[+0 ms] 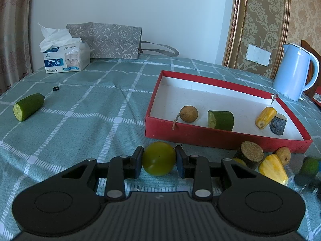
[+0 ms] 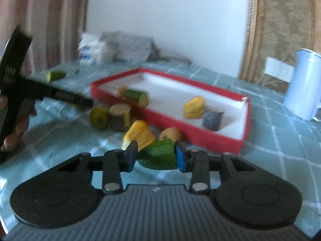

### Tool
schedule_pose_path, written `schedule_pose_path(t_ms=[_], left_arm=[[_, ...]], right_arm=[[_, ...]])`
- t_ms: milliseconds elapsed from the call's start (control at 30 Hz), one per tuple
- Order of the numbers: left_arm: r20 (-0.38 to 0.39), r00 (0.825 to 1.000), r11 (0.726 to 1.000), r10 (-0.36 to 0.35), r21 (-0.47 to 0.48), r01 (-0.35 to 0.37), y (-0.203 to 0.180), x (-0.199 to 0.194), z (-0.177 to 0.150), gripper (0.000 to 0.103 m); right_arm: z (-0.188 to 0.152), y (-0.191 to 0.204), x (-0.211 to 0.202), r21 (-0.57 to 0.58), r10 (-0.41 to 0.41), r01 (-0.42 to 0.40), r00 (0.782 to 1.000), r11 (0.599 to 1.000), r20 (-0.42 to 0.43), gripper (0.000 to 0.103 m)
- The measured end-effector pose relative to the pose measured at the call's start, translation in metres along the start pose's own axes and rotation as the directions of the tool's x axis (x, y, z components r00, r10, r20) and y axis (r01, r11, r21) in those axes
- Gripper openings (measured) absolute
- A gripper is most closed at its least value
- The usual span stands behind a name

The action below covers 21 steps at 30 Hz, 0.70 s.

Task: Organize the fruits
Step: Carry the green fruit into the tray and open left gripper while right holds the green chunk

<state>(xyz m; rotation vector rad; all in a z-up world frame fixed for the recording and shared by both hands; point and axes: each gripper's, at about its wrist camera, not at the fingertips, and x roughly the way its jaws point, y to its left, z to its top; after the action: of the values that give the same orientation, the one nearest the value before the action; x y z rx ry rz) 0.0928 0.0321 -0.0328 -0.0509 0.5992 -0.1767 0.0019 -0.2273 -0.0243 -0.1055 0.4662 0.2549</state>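
left tool (image 1: 159, 161) clamps green fruit (image 1: 159, 158), near tabletop's front edge, just short of red box (image 1: 220, 135) | right tool (image 2: 156, 156) clamps cucumber piece (image 2: 157, 157) end-on | both likely box-bound; loose pieces beside box remain

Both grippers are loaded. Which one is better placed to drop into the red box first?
Probably left. The left gripper holds a green round fruit directly before the red box wall. The right gripper, holding a cucumber piece, has loose pieces in between.
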Motion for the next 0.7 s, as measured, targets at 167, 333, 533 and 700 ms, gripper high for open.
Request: schedule_pose_path(t_ms=[167, 333, 533, 700], left_arm=[[0.002, 1.000, 1.000, 0.002, 0.002, -0.002, -0.002, 0.000, -0.001, 0.032], [0.003, 1.000, 1.000, 0.002, 0.001, -0.002, -0.002, -0.001, -0.001, 0.032], [0.007, 0.999, 0.999, 0.032, 0.014, -0.032, -0.006, -0.003, -0.001, 0.032], [0.014, 0.997, 0.996, 0.080, 0.028, -0.081, -0.007, -0.007, -0.002, 0.032]], right_arm=[[0.004, -0.027, -0.003, 0.134, -0.101, 0.093, 0.994, 0.987, 0.051, 0.037], [0.003, -0.056, -0.001, 0.253, -0.199, 0.176, 0.978, 0.951, 0.066, 0.037], [-0.002, -0.061, -0.002, 0.273, -0.254, 0.226, 0.964, 0.935, 0.073, 0.037], [-0.003, -0.060, -0.004, 0.269, -0.252, 0.222, 0.964, 0.937, 0.085, 0.037]])
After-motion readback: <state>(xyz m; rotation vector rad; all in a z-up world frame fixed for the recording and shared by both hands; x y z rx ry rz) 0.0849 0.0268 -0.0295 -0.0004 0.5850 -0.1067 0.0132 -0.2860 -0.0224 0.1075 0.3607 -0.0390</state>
